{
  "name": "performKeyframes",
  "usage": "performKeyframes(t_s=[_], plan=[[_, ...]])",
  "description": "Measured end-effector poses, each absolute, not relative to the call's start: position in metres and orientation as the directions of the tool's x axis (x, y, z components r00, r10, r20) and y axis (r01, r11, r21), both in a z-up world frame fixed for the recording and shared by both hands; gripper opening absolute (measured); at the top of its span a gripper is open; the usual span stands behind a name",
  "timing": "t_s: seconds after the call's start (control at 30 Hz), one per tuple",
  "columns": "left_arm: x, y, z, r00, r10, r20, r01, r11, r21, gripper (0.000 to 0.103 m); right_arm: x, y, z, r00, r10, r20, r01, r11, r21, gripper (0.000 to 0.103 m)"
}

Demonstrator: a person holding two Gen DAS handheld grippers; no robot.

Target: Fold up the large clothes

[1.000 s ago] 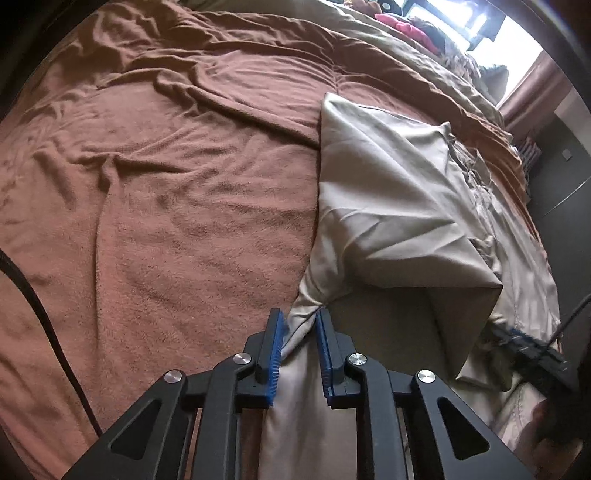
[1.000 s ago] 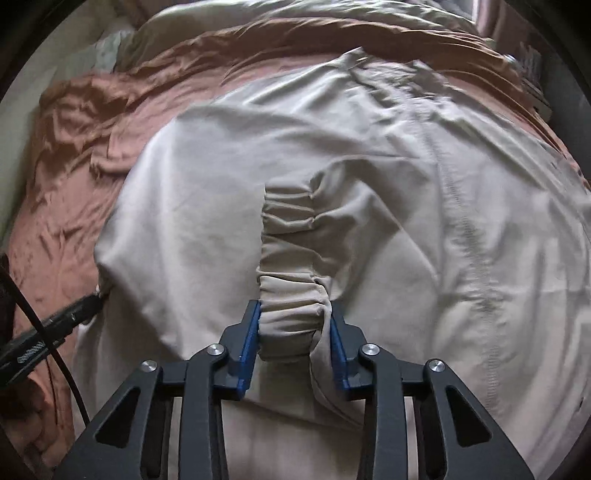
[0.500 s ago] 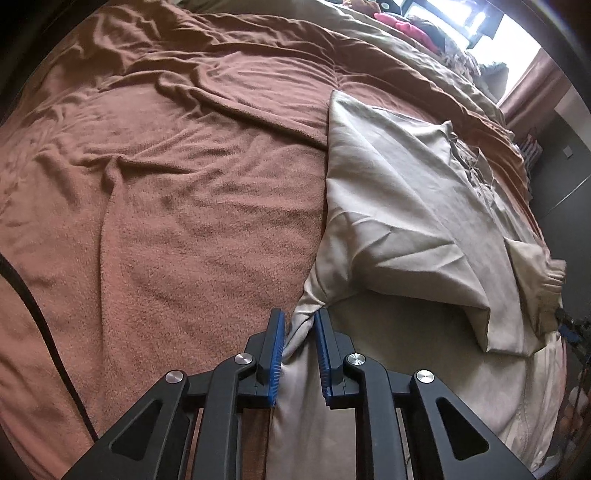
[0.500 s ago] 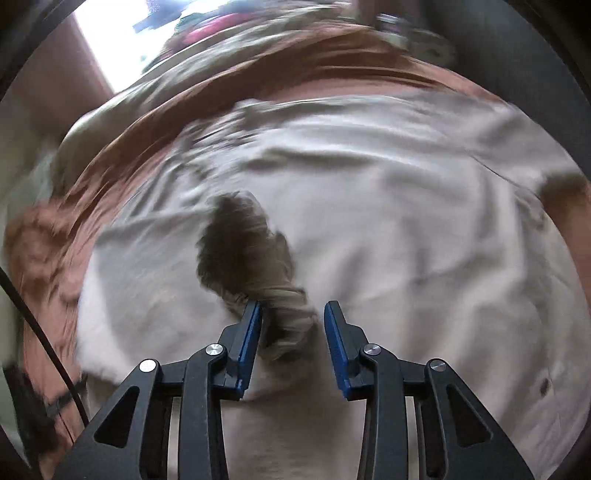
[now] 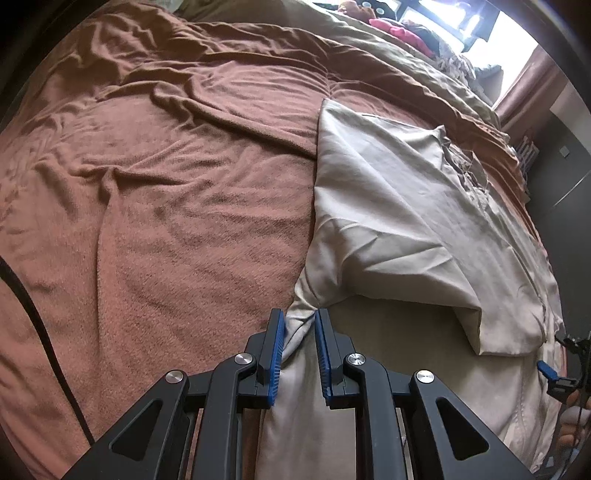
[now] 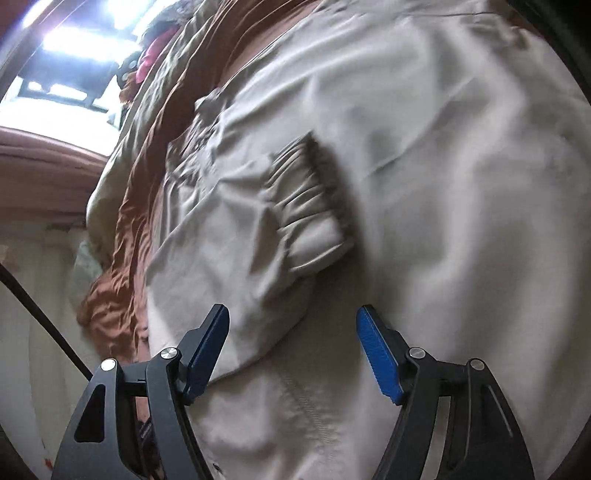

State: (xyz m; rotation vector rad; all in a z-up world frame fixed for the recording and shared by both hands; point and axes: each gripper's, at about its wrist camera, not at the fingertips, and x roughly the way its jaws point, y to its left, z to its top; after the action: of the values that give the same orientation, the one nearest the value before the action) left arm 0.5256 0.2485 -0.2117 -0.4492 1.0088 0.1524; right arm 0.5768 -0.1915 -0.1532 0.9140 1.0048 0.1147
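The beige jacket (image 5: 388, 206) lay on the right of the brown blanket (image 5: 166, 221). The left tongs (image 5: 299, 325) pinched its near edge. The right tongs (image 6: 291, 332) had just been opening, wide and empty, over the elastic cuff (image 6: 310, 206).

A bed fills the room, spread with a rumpled rust-brown blanket (image 5: 155, 206). Beyond the blanket's far edge lies an olive-tan cover (image 5: 373, 44). Past that cover, a bright window (image 5: 476, 26) floods the corner with daylight, a brownish-pink curtain (image 5: 524, 88) hanging beside it. A dark grey wall (image 5: 565, 192) stands below the curtain, at the blanket's right edge.
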Motion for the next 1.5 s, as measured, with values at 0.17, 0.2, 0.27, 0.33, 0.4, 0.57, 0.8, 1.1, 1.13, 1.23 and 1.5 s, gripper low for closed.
performKeyframes(t_s=[0.17,0.2,0.27,0.33,0.4,0.57,0.8,1.1,1.13,1.23,1.5], plan=[[0.530,0.245,-0.212,0.535,-0.067,-0.842,-0.316,0.908,-0.274,0.018,0.602,-0.180,-0.171,0.566,0.478,-0.671,0.295,0.643,0.707,0.023],[0.532,0.245,-0.212,0.534,-0.066,-0.843,-0.315,0.910,-0.271,0.019,0.607,-0.182,-0.172,0.577,0.467,-0.670,0.294,0.647,0.704,0.015],[0.535,0.246,-0.213,0.533,-0.064,-0.844,-0.315,0.910,-0.268,0.018,0.606,-0.185,-0.173,0.602,0.442,-0.665,0.288,0.656,0.698,0.012],[0.537,0.246,-0.215,0.530,-0.057,-0.846,-0.317,0.912,-0.260,0.019,0.606,-0.187,-0.172,0.621,0.411,-0.667,0.292,0.668,0.684,0.011],[0.539,0.247,-0.217,0.525,-0.047,-0.850,-0.322,0.913,-0.249,0.019,0.605,-0.186,-0.169,0.638,0.388,-0.666,0.296,0.675,0.676,0.011],[0.544,0.246,-0.220,0.514,-0.038,-0.857,-0.313,0.922,-0.229,0.019,0.607,-0.184,-0.167,0.666,0.336,-0.666,0.297,0.699,0.650,0.011],[0.545,0.245,-0.219,0.505,-0.039,-0.862,-0.322,0.918,-0.230,0.019,0.611,-0.182,-0.172,0.676,0.345,-0.651,0.268,0.708,0.653,0.012],[0.536,0.232,-0.196,0.524,-0.044,-0.851,-0.318,0.916,-0.243,0.019,0.596,-0.210,-0.177,0.686,0.416,-0.597,0.269,0.618,0.739,0.028],[0.534,0.229,-0.191,0.529,-0.048,-0.847,-0.311,0.918,-0.246,0.021,0.594,-0.213,-0.177,0.682,0.422,-0.597,0.271,0.612,0.743,0.032],[0.528,0.223,-0.176,0.551,-0.036,-0.834,-0.296,0.926,-0.235,0.045,0.581,-0.228,-0.165,0.705,0.402,-0.584,0.265,0.615,0.743,0.058],[0.512,0.216,-0.147,0.622,-0.023,-0.783,-0.283,0.926,-0.252,0.062,0.540,-0.287,-0.138,0.767,0.265,-0.584,0.282,0.678,0.679,0.063]])
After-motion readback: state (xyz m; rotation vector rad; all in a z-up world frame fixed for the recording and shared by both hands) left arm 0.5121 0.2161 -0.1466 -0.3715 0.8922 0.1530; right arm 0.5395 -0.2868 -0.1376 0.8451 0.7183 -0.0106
